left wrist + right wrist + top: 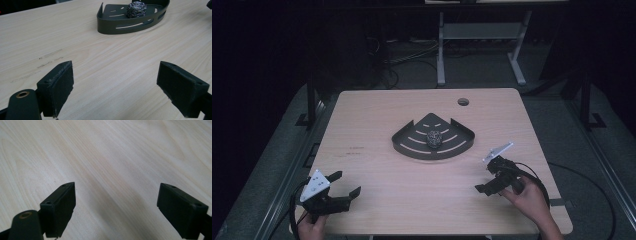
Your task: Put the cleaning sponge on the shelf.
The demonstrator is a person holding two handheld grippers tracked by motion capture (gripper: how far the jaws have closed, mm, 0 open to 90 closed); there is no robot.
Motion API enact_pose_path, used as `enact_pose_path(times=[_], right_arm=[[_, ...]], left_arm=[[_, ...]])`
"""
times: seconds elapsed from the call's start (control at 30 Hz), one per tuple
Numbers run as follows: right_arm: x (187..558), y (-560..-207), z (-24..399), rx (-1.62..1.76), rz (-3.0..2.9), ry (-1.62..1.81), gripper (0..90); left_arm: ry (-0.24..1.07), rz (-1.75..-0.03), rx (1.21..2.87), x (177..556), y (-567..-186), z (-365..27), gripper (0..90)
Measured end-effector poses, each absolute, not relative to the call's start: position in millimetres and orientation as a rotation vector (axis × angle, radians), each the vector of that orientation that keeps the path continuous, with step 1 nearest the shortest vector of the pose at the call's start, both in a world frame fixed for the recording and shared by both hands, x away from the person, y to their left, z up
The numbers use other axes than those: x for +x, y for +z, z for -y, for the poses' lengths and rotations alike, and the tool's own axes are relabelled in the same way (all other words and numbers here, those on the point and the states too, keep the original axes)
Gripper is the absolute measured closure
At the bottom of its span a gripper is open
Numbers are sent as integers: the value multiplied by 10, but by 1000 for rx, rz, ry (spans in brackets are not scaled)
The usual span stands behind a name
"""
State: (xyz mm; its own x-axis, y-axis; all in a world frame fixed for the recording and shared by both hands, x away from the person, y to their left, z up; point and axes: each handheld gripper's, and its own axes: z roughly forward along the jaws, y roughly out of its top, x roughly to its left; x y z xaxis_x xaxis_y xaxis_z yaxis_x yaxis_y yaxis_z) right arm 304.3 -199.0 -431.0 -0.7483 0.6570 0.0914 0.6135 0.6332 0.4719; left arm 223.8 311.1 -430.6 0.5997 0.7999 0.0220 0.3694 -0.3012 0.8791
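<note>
Steel wool scourer [434,138] sits in the middle of a dark, slotted corner caddy [412,145] at the centre of the wooden table [377,110]. Nearer the person, the left gripper [346,183] and right gripper [485,179] hover with jaws spread, holding nothing. Both are well apart from the caddy; no handling looks begun.

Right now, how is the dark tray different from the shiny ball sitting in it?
The tray is dark, flat and fan-shaped with slots; the scrubber ball is silvery, round and wiry. The tray is much wider; the ball fills only its middle. The tray rests on the table; the ball rests on the tray. Both look metal.
</note>
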Motion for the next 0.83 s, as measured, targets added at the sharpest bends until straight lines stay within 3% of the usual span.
enact_pose_path(times=[0.83], right_arm=[[2595, -4503, 2172, 1115, -2671, 859, 145]], left_arm=[[575, -932, 1897, 2245, -4311, -3056, 133]])
